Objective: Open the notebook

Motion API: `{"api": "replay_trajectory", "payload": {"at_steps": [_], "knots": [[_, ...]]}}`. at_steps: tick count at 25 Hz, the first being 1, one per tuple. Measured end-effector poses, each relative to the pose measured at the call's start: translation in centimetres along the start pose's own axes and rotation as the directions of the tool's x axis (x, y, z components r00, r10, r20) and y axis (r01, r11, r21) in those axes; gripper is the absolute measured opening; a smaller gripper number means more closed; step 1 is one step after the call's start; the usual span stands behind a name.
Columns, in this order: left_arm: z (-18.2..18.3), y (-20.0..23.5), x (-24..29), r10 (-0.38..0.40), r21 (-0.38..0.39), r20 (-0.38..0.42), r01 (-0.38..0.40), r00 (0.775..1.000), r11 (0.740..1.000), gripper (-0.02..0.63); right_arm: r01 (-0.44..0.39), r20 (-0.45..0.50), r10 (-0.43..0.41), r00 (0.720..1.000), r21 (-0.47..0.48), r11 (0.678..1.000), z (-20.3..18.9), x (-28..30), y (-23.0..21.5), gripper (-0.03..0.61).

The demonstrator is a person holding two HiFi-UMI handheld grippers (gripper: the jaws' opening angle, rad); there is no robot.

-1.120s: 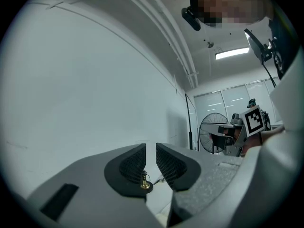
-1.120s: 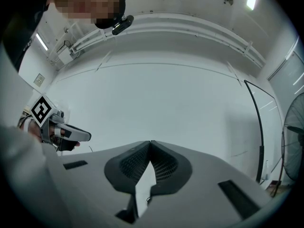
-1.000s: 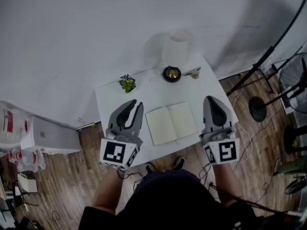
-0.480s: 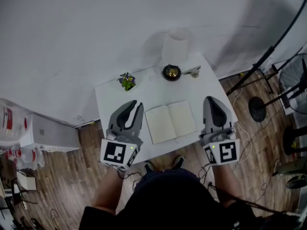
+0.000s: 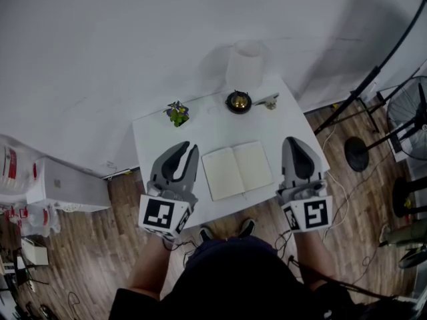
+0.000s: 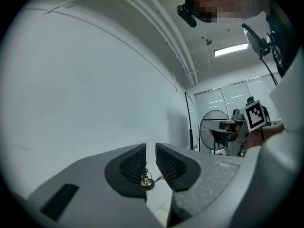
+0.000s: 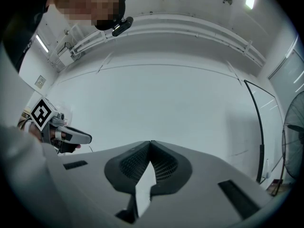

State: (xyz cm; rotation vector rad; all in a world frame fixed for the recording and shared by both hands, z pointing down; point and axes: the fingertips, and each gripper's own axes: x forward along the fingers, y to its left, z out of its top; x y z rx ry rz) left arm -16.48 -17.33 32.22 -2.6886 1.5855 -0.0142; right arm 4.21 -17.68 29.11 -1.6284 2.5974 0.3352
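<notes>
The notebook [image 5: 237, 169] lies open and flat on the small white table [image 5: 159, 137], with blank cream pages up. My left gripper [image 5: 188, 147] hovers level over the table's left part, just left of the notebook. Its jaws [image 6: 150, 147] stand a narrow gap apart and are closing, with nothing between them. My right gripper [image 5: 294, 141] is over the table's right edge, right of the notebook, and is shut and empty [image 7: 150, 143]. Neither gripper touches the notebook.
A white-shaded lamp [image 5: 244, 64] with a dark round base [image 5: 238, 102] stands at the table's back, with a small plant [image 5: 177, 115] to its left and a small object [image 5: 269, 101] to its right. A fan [image 5: 408, 109] and stand legs are on the floor right, a white box [image 5: 67, 191] left.
</notes>
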Motion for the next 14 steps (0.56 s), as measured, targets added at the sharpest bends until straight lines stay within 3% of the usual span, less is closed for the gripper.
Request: {"api": "replay_trajectory", "payload": {"at_steps": [14], "knots": [[-0.5, 0.3, -1.5, -0.034, 0.007, -0.015, 0.034, 0.999, 0.999, 0.057, 0.014, -0.023, -0.014, 1.000, -0.007, 1.000, 0.0, -0.4, 2.0, 0.005]]}}
